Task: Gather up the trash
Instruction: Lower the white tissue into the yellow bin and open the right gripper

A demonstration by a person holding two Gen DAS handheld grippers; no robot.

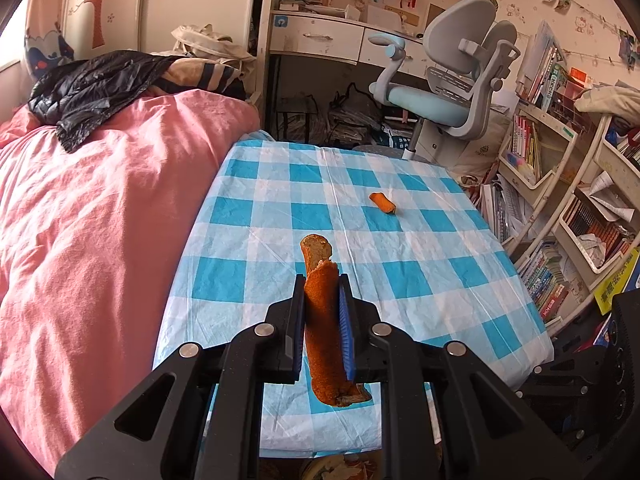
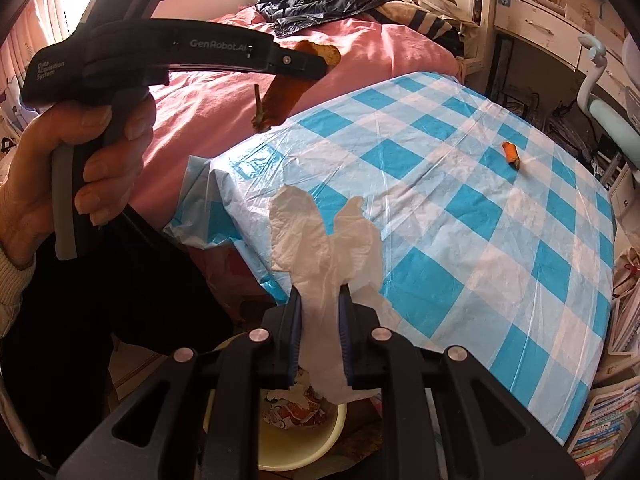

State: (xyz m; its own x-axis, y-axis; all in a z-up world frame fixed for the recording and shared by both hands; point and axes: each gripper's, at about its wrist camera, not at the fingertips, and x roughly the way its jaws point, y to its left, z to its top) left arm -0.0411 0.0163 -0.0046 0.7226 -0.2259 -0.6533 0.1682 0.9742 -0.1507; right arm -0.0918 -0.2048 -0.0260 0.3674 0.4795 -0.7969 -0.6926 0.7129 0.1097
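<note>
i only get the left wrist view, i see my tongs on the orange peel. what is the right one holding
Observer: The right tongs are shut on a crumpled white tissue.
Operator: is there a bin anywhere
Observer: Yes, a pale yellow bin sits on the floor right below the right tongs, with scraps in it.
Operator: where are my left tongs from there
Observer: The left tongs hold the peel up in the air past the edge of the table, on the bed side.
</note>
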